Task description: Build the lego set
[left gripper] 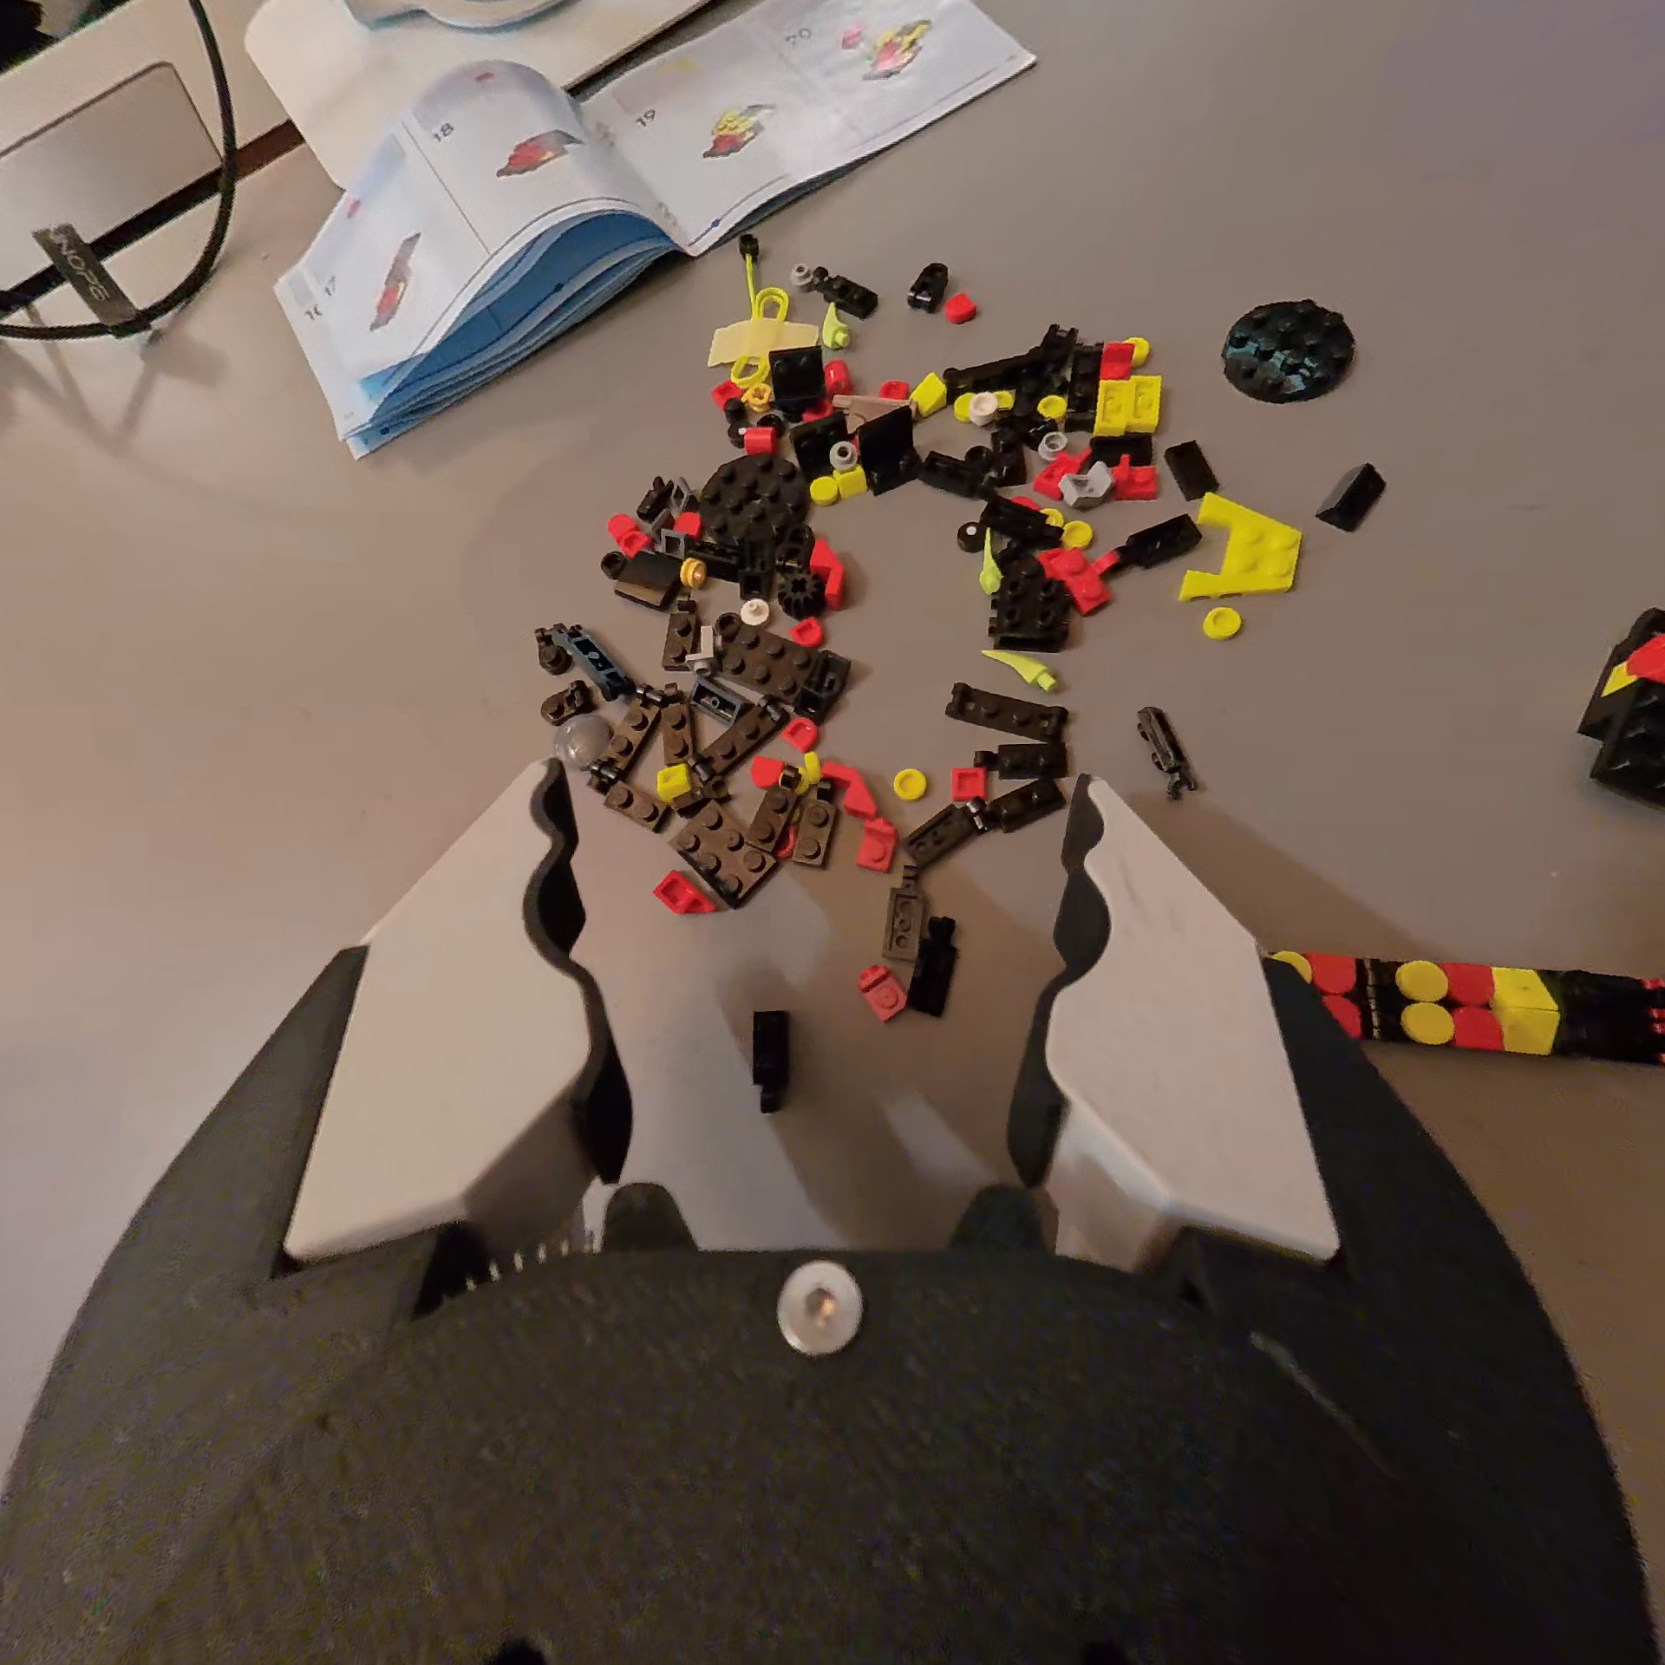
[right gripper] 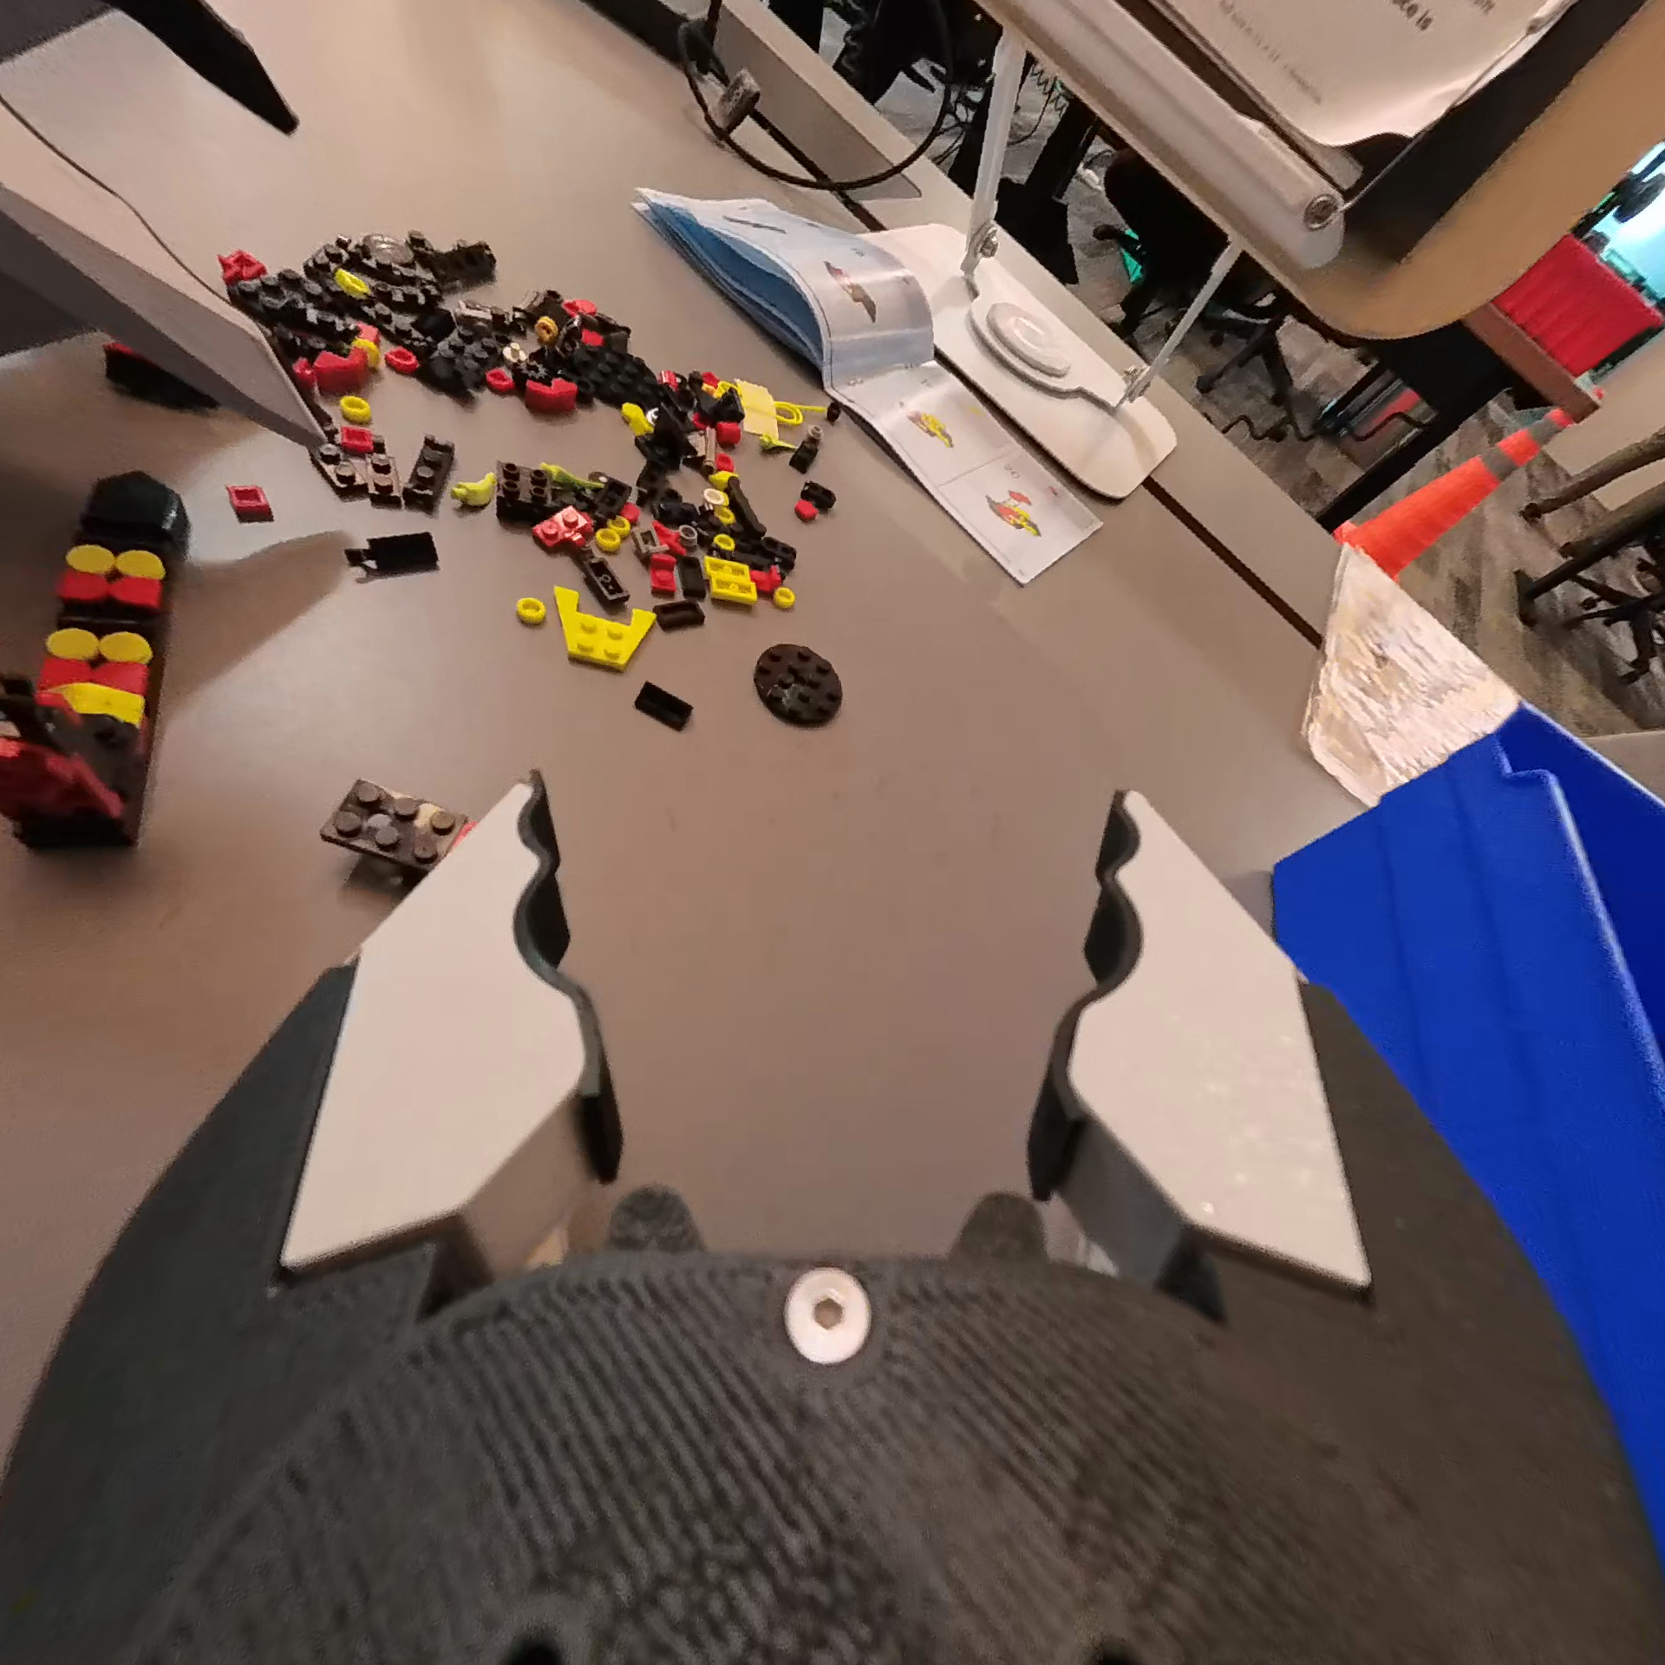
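Left wrist view:
While hovering: left gripper (left gripper: 815,793) low over the grey bench (left gripper: 225,721), jaws spread wide and holding nothing.
Loose pieces: scattered heap of small black, red and yellow plastic lego pieces (left gripper: 901,559) ahead of the tips, nearest ones lying between the jaws.
Nearest candidate: small black clip-like piece (left gripper: 770,1054) alone on the bench, apart from the heap.
Reference: open pale-blue paper instruction booklet (left gripper: 559,180) beyond the heap.
Handling: light, rigid, smooth; likely to skid or flip under wide tips; best pinched across the short flat sides, jaws narrowed first.

Right wrist view:
Right gripper (right gripper: 824,788): wide open, empty, over bare bench.
Partial build: long black strip with red and yellow round tiles (right gripper: 104,631) at far left, well apart from the tips.
Sub-assembly: small black studded plate stack (right gripper: 392,820) just beside the left fingertip.
Handling: strip probably prone to snapping at its joints if lifted by one end; better held mid-length across its width.
Bin: blue plastic bin (right gripper: 1487,946) at right.
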`<state>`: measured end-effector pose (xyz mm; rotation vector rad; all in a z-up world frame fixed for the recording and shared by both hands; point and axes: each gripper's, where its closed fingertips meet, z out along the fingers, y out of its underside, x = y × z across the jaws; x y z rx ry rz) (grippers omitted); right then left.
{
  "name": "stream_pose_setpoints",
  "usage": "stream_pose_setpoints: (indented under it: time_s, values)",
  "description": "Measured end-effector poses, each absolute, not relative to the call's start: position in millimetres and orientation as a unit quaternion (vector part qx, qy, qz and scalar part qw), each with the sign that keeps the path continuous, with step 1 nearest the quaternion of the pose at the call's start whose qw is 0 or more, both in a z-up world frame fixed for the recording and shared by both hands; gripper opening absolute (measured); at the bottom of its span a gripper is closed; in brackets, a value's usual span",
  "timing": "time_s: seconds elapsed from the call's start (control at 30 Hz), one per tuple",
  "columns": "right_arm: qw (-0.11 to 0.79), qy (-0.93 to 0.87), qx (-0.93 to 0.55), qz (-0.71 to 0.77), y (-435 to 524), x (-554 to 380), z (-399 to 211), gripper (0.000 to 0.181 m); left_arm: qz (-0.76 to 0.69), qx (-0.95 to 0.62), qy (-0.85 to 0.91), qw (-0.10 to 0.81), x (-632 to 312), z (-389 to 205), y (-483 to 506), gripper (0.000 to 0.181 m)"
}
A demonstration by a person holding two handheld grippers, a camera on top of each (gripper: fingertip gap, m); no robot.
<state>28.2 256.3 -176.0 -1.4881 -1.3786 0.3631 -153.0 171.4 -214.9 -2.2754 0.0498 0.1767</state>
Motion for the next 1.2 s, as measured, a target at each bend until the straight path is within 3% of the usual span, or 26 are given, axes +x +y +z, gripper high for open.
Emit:
stream_pose_setpoints:
  time_s: [0.5, 0.7, 0.87, 0.93, 1.03, 1.2]
  values:
    - [0.514, -0.564, -0.629, 0.151, 258.8, 29.5, -178.4, 0.119, 0.085, -0.907, 0.019, 0.413, -155.6, -216.7, 171.2, 0.113]
    - [0.494, -0.555, -0.647, 0.172, 257.2, 29.4, -182.1, 0.116, 0.098, -0.905, 0.007, 0.414, -160.0, -215.5, 171.2, 0.127]
    - [0.476, -0.540, -0.667, 0.195, 255.8, 31.5, -182.5, 0.099, 0.101, -0.897, 0.007, 0.430, -158.7, -208.4, 172.0, 0.135]
    - [0.475, -0.537, -0.667, 0.204, 255.4, 32.1, -181.1, 0.093, 0.091, -0.890, 0.012, 0.446, -155.3, -201.2, 172.7, 0.127]
    - [0.494, -0.533, -0.653, 0.216, 254.1, 32.8, -174.2, 0.069, 0.115, -0.862, 0.022, 0.494, -156.0, -182.8, 172.1, 0.095]
    - [0.526, -0.524, -0.631, 0.225, 252.1, 32.1, -163.1, 0.058, 0.199, -0.823, 0.072, 0.526, -153.8, -175.7, 172.0, 0.078]
